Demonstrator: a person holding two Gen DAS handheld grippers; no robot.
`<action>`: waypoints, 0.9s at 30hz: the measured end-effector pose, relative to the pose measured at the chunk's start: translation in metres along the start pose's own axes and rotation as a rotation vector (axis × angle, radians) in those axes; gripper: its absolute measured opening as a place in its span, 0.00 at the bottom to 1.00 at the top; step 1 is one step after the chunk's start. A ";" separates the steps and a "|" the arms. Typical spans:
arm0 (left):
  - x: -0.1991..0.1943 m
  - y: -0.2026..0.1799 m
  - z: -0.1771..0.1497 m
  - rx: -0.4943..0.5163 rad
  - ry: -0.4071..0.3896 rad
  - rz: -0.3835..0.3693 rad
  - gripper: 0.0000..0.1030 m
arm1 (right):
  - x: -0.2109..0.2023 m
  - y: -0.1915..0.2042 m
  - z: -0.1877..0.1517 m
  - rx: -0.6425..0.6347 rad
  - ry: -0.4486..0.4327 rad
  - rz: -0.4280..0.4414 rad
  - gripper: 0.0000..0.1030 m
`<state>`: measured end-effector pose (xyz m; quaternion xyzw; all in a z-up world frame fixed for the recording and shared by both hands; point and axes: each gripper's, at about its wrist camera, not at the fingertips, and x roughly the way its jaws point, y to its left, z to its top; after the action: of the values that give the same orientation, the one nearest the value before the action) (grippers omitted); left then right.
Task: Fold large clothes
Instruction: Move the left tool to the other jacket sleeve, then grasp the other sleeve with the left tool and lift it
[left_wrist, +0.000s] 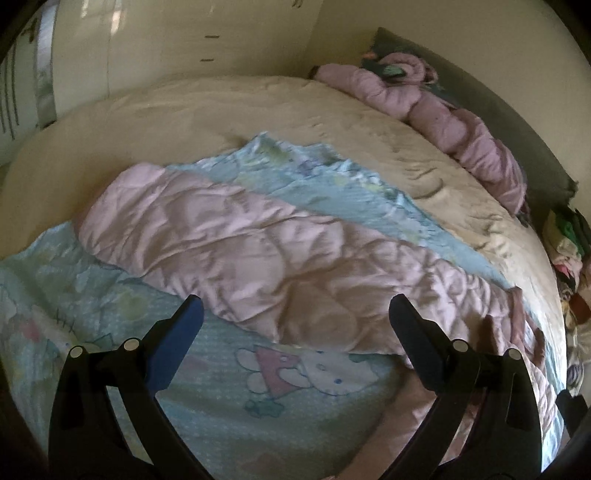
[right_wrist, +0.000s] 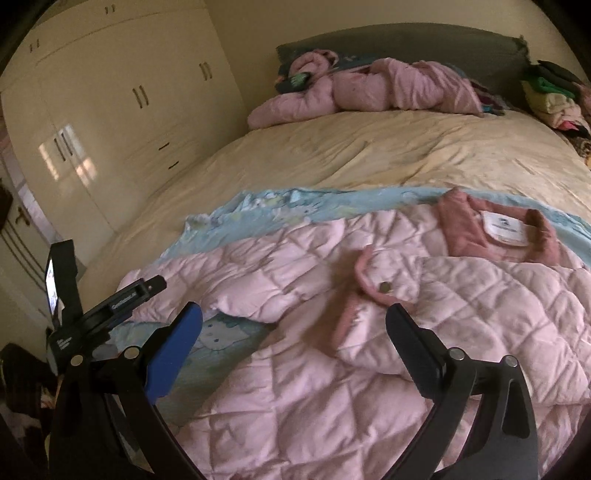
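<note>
Dim warm light, soft blur, fisheye-warped dark edges.

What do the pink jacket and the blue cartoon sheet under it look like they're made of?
The pink jacket looks like quilted padded fabric, probably a smooth synthetic shell: diamond stitching and a slight sheen. Its darker collar looks softer and matte, maybe fleece. The blue sheet seems thin printed cloth, matte and flat; its fibre is unclear.

A cream wardrobe (right_wrist: 110, 110) stands beside the bed (right_wrist: 369, 155), with stacked clothes (right_wrist: 554, 99) by the grey headboard (right_wrist: 406, 40).
</note>
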<state>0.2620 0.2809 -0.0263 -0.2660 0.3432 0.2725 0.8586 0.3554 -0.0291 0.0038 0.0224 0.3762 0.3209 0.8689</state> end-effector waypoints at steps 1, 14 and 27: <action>0.003 0.006 0.000 -0.015 0.007 0.010 0.91 | 0.004 0.004 -0.001 -0.008 0.007 0.005 0.96; 0.043 0.062 0.001 -0.211 0.076 0.021 0.91 | 0.035 0.019 -0.014 -0.028 0.082 0.057 0.96; 0.081 0.103 0.024 -0.392 0.028 -0.009 0.86 | -0.004 -0.035 -0.024 0.090 0.053 0.066 0.96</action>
<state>0.2558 0.3923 -0.0989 -0.4336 0.2943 0.3266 0.7866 0.3564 -0.0640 -0.0202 0.0653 0.4120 0.3327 0.8457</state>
